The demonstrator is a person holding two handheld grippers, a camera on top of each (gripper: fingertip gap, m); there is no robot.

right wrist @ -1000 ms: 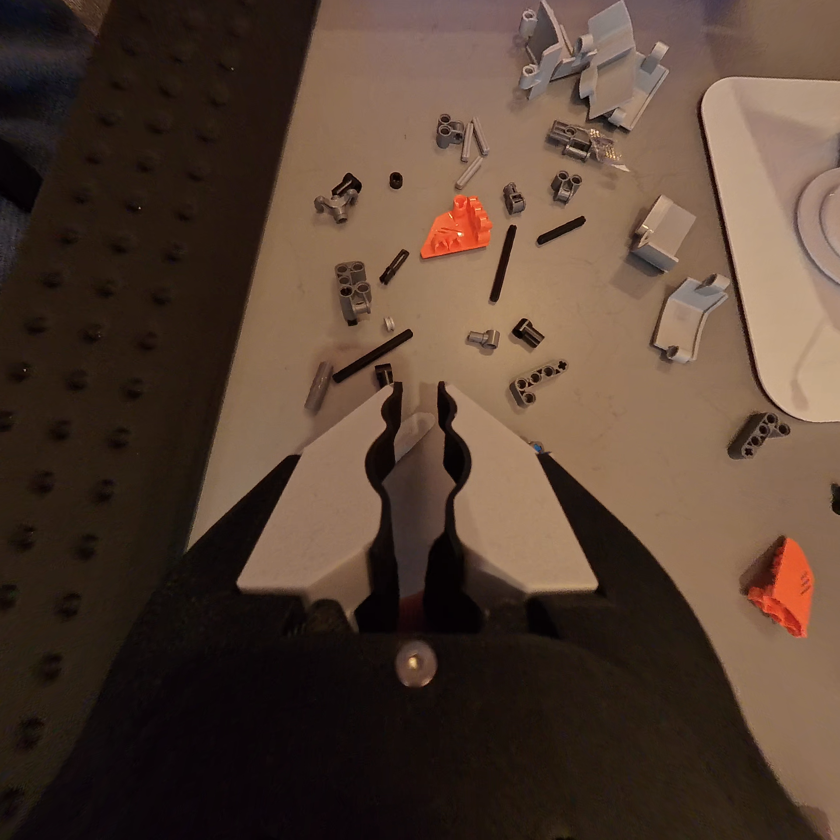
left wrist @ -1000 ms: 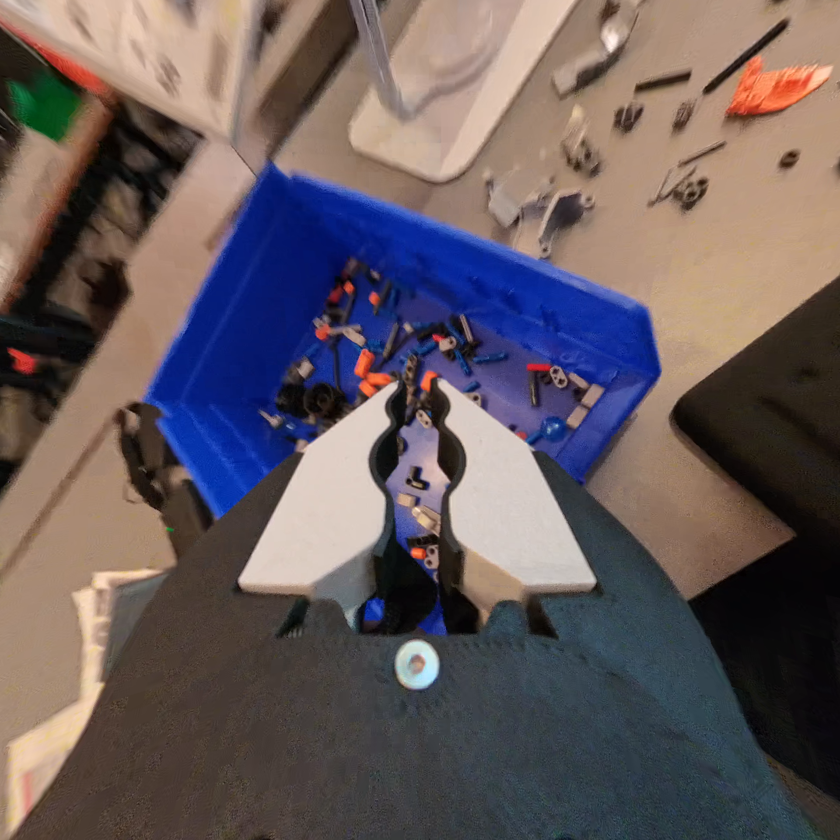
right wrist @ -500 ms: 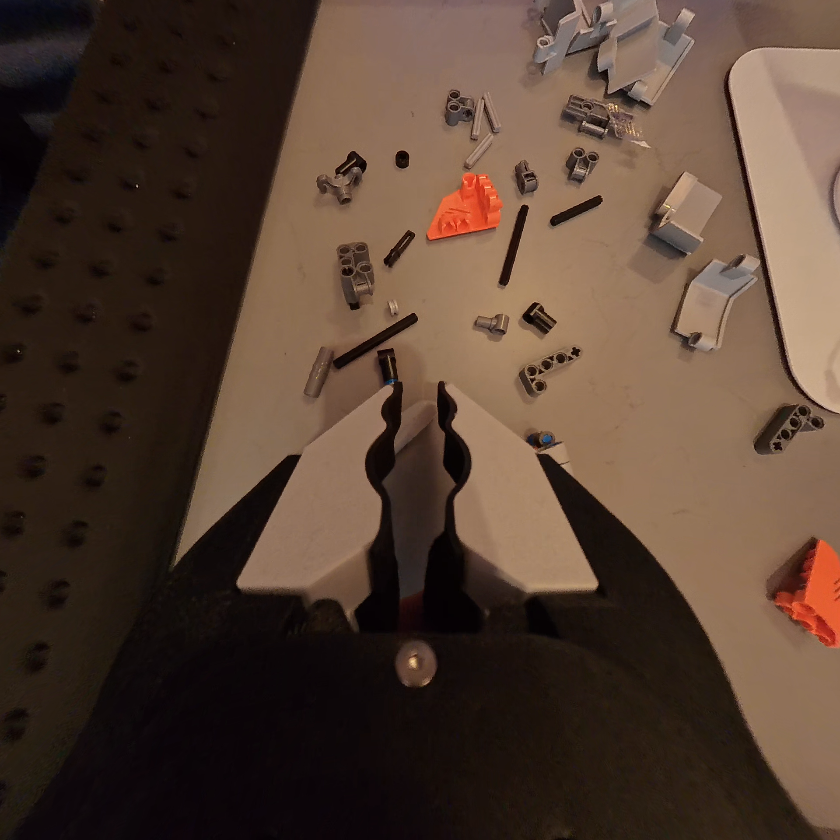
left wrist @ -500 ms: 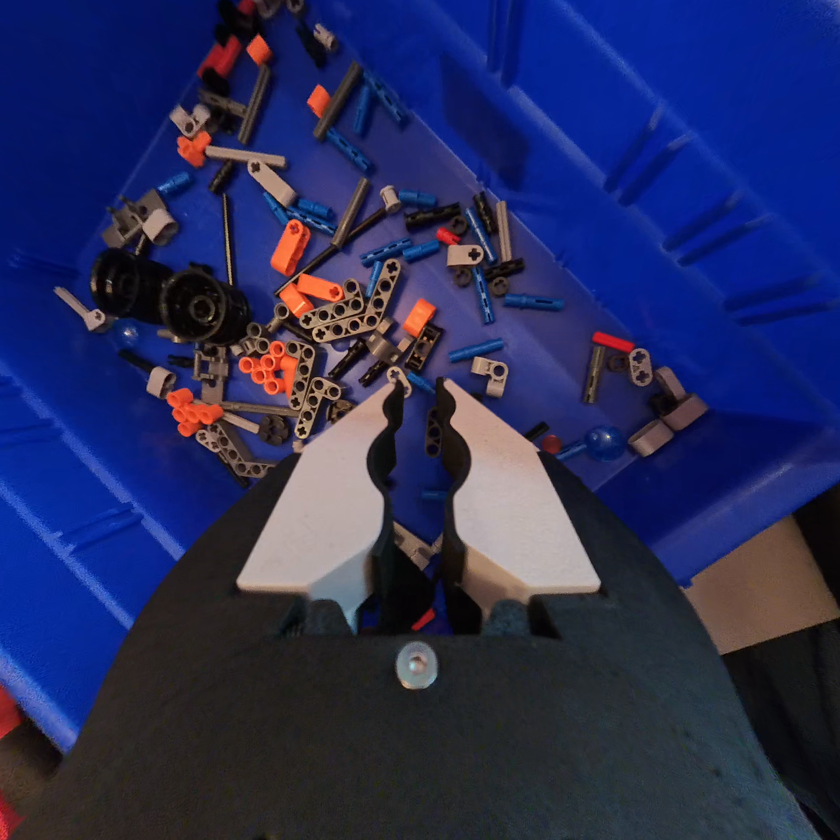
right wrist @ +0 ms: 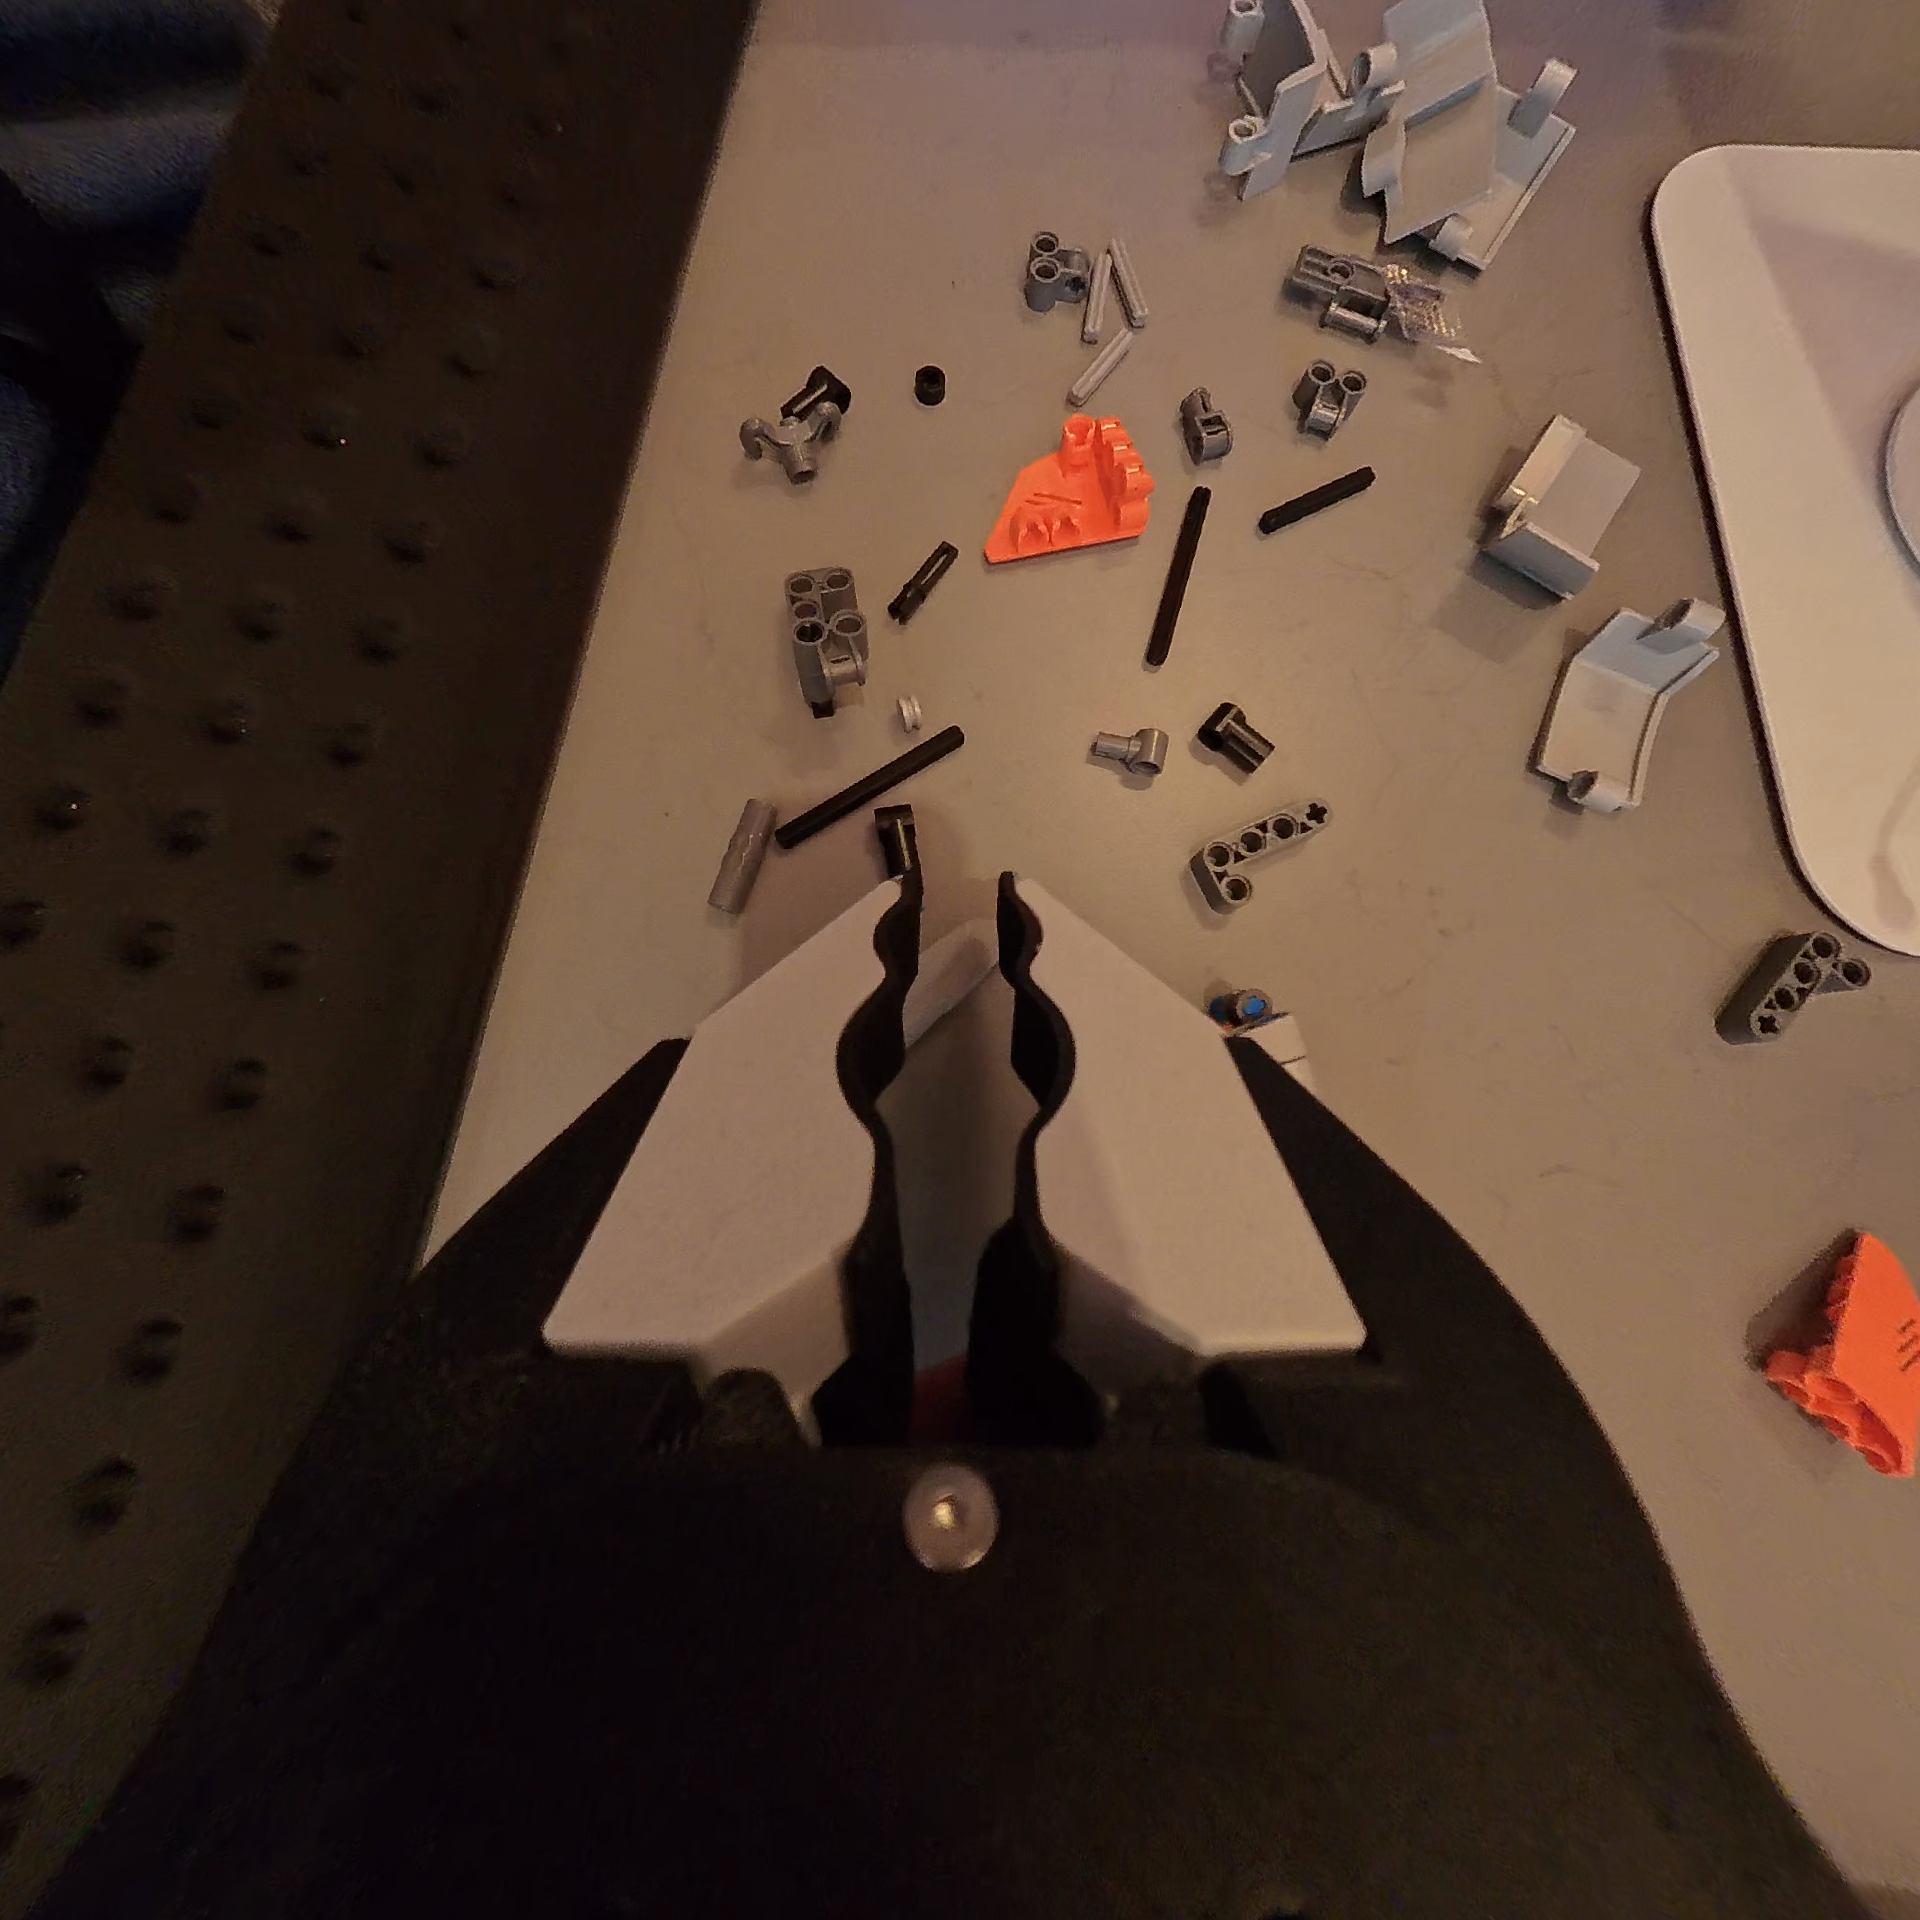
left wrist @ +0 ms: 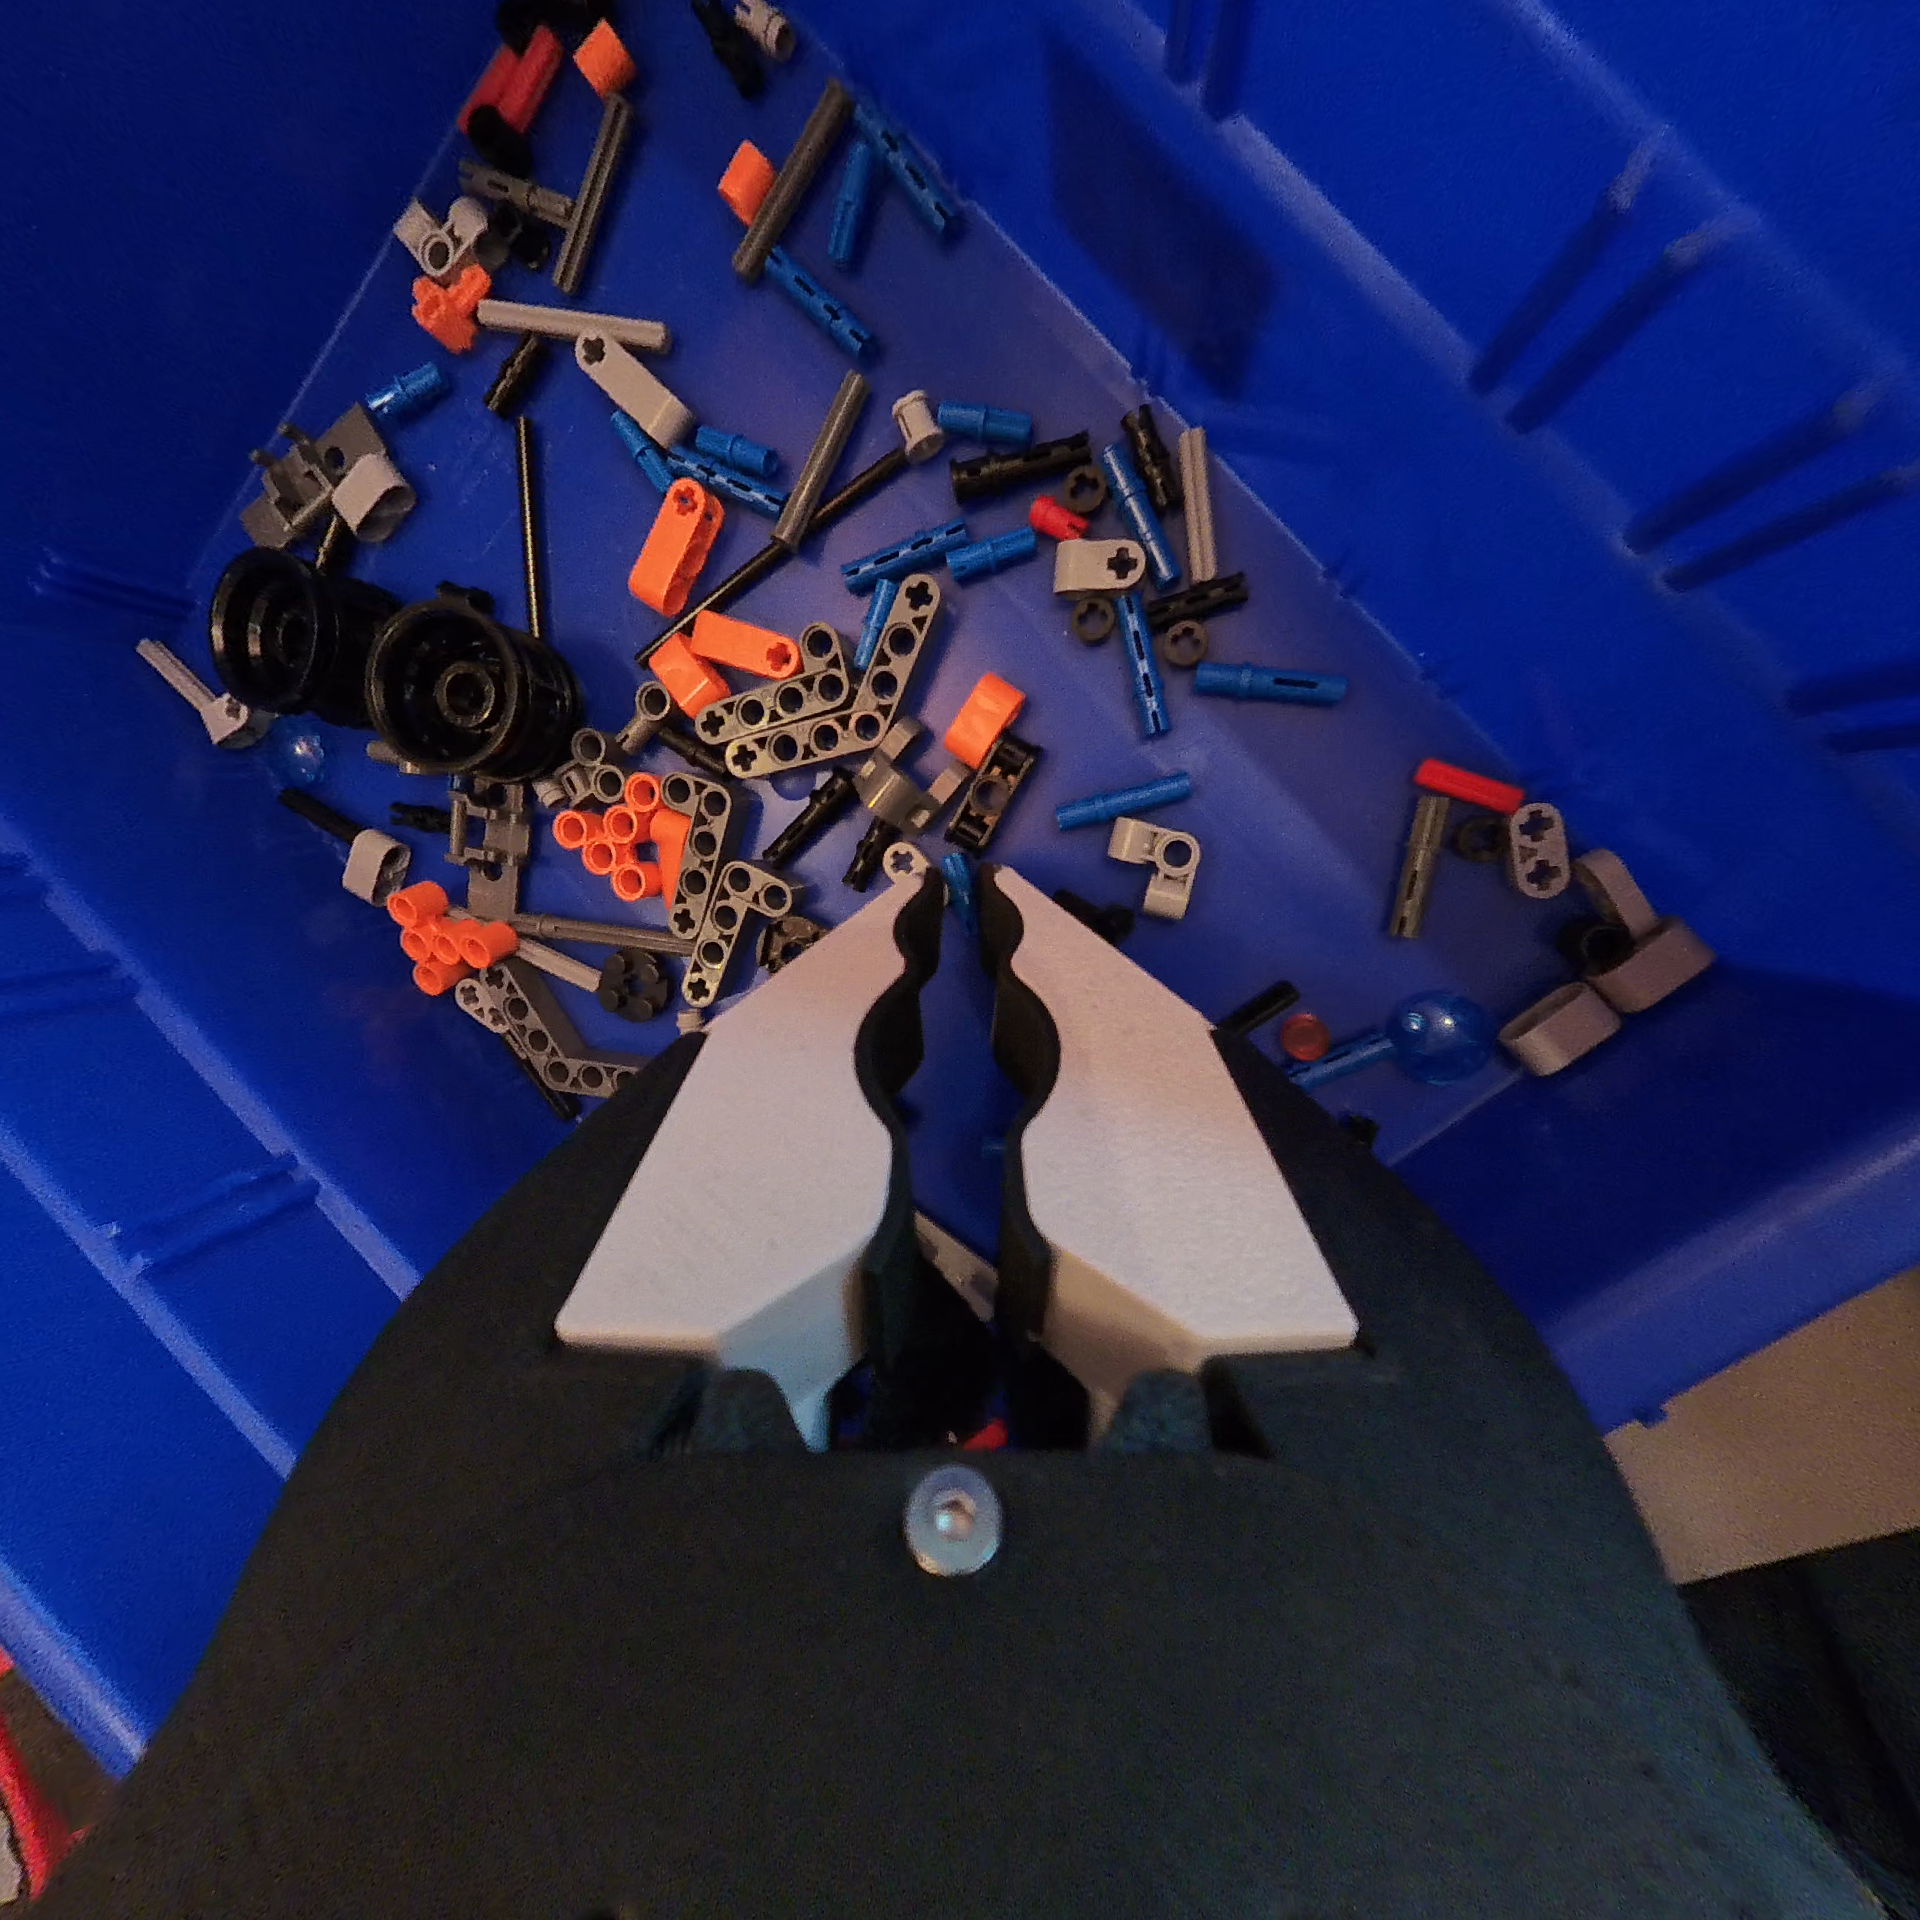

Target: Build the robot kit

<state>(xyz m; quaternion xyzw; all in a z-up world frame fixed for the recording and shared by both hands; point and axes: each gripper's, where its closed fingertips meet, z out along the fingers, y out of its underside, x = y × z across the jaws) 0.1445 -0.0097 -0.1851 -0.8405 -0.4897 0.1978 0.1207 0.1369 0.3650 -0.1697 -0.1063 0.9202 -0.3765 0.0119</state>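
In the left wrist view my left gripper (left wrist: 961, 883) is low inside a blue bin (left wrist: 1455, 312) full of small building pieces. Its jaws stand a slim gap apart, closed on a short blue pin (left wrist: 956, 871) at the tips. A grey connector (left wrist: 1153, 852) and dark angled beams (left wrist: 717, 883) lie just beside the tips. In the right wrist view my right gripper (right wrist: 961, 894) hovers over a grey table, shut on a light grey panel piece (right wrist: 940, 997) that fills the gap between its fingers. A small black pin (right wrist: 896, 836) lies just beyond its left tip.
Two black wheels (left wrist: 468, 686) lie at the bin's left. Loose parts are scattered on the table: an orange wedge (right wrist: 1070, 499), a grey L beam (right wrist: 1257, 847), black axles and grey panels (right wrist: 1403, 135). A black studded mat (right wrist: 260, 623) borders the left, a white base (right wrist: 1818, 468) the right. My hands' fingertips stand some 40 cm from each other.
My left gripper dropped from above the bin down to its floor, and its jaws narrowed around the blue pin. My right gripper drifted slightly back with the grey piece still held.
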